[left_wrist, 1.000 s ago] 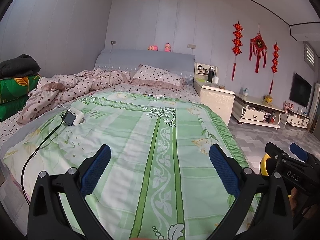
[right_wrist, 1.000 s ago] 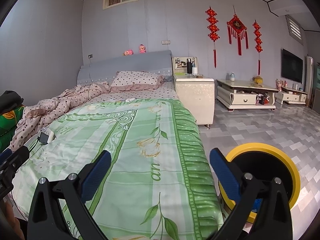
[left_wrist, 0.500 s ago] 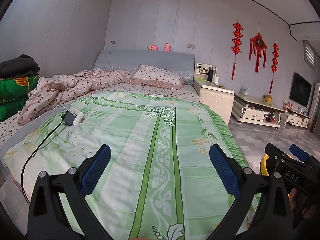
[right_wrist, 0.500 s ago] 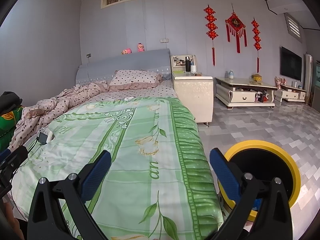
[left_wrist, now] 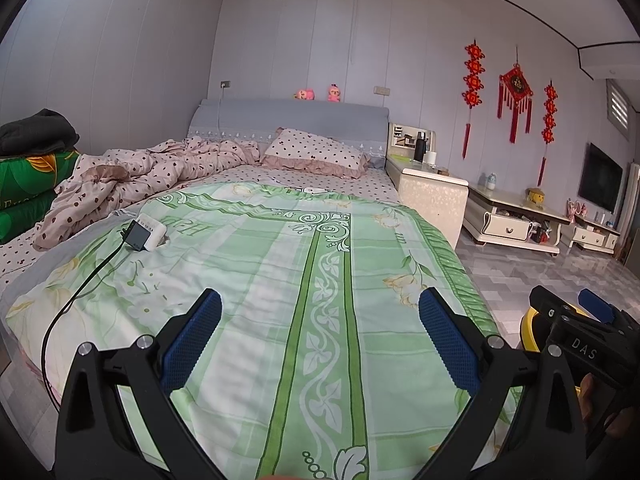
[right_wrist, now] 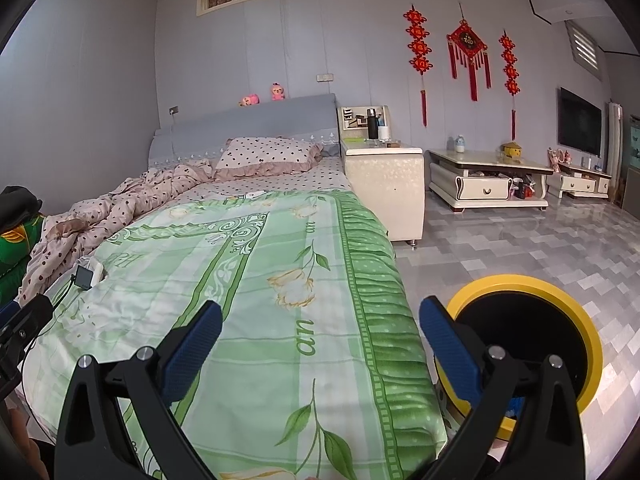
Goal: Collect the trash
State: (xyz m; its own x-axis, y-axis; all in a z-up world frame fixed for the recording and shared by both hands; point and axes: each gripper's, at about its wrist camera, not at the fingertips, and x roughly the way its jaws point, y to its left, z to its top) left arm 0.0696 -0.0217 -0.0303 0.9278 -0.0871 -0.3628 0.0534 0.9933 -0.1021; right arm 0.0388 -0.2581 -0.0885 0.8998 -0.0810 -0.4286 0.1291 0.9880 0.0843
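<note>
- The left hand-held gripper hangs over the foot of a bed, its blue-padded fingers spread wide with nothing between them.
- The right hand-held gripper hangs over the bed's right edge, its fingers likewise spread and empty.
- A bin with a yellow rim and black inside stands on the tiled floor just beside the bed; the right gripper's right finger partly covers it.
- No loose trash can be made out on the bed or floor.
- A green flowered blanket covers the near part of the bed.
- A small white box with a dark device lies on the blanket's left side, a black cable running from it off the bed's edge.
- A rumpled pink dotted quilt and a matching pillow lie near the grey headboard.
- A cream nightstand stands right of the bed, with low cabinets farther along the wall.
</note>
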